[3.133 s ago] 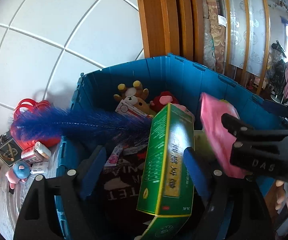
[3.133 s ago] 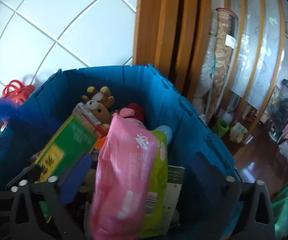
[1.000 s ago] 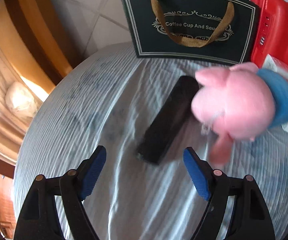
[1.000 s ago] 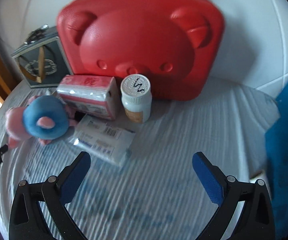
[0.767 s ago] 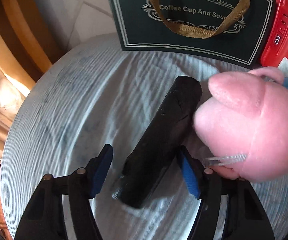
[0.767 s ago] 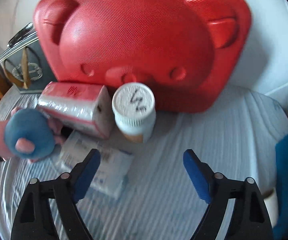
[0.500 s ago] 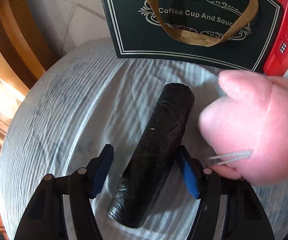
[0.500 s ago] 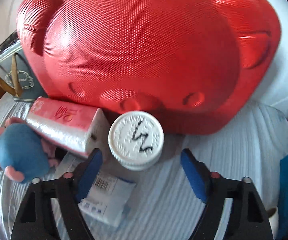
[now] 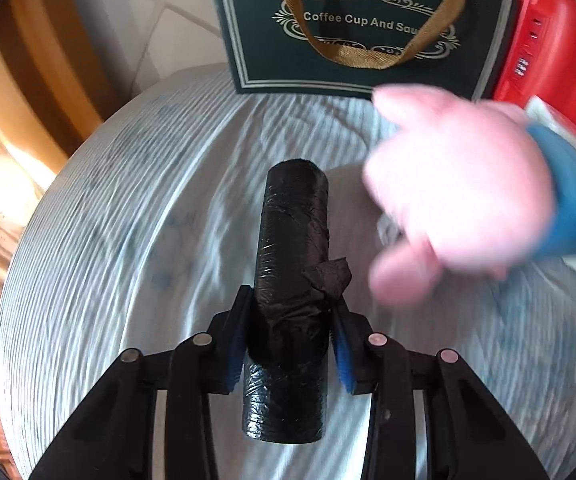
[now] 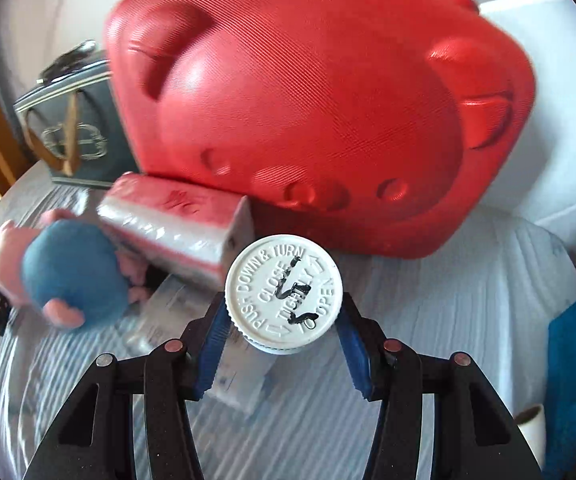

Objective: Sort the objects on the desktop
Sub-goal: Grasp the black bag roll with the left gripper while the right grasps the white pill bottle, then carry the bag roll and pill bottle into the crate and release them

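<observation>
Left hand-held gripper (image 9: 290, 344) is clenched on the black roll (image 9: 290, 280); its jaws have just been closing and the blue pads now press both flanks of the roll near its lower half. The roll's long axis runs straight ahead along the fingers, far end pointing at the dark gift bag (image 9: 362, 24), near end sticking back past the pads. So the grip is crosswise to the axis, and the roll looks ready to lift clear without pivoting much. A loose flap of black film juts out just above the right pad.

Taking the gift bag as landmark: the roll lies on the striped surface (image 9: 128, 240) just in front of it, the pink plush toy (image 9: 460, 200) in front and to the right, near the roll but apart from it, and blurred. The red bear case (image 10: 312, 108) stands right of the bag.

Right hand-held gripper (image 10: 284, 344) has also just been closing, with the white-capped bottle (image 10: 284, 292) upright between the pads. The pads sit at the sides of the bottle below the cap; contact looks made, though the cap hides most of it. The bottle stands just in front of the red case, with the red-and-white pack (image 10: 176, 228) to its left, nearer the bag.

Each hand-held gripper has its own item; the judged next move is lifting both away.
</observation>
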Tool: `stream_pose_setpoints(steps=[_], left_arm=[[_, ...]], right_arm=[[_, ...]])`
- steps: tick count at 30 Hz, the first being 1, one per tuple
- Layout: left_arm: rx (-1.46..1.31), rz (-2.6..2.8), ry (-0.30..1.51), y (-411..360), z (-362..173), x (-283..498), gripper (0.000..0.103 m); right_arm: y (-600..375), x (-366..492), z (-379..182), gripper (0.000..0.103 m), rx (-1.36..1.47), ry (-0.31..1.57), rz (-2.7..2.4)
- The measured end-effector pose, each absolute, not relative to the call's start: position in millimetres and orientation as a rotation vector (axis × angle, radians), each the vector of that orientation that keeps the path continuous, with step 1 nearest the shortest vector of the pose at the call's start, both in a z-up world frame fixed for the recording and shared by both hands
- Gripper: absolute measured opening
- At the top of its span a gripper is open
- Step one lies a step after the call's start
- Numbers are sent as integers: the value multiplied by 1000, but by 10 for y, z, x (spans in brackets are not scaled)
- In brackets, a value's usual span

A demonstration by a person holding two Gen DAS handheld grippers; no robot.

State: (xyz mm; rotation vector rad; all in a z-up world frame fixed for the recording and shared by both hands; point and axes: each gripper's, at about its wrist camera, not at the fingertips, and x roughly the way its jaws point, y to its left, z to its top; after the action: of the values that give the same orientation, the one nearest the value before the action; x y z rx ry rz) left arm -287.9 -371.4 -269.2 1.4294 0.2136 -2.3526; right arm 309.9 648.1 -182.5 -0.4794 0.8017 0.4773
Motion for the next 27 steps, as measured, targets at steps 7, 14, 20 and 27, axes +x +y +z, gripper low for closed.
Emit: stream_pose_setpoints(steps=[7, 14, 20, 27], left_arm=[[1414, -2345, 245, -3441, -2576, -2292, 36], [1342, -2409, 219, -3114, -2156, -1876, 35], [1261, -2521, 191, -2603, -1697, -1513, 34], [1152, -2677, 140, -2006, -1152, -1197, 34]], right_arm=[[6334, 2609, -1664, 52, -478, 814, 529], [6159, 1979, -1456, 52, -515, 800, 568], [5989, 1458, -1217, 52, -507, 758, 592], [5600, 824, -785, 52, -480, 668, 604]])
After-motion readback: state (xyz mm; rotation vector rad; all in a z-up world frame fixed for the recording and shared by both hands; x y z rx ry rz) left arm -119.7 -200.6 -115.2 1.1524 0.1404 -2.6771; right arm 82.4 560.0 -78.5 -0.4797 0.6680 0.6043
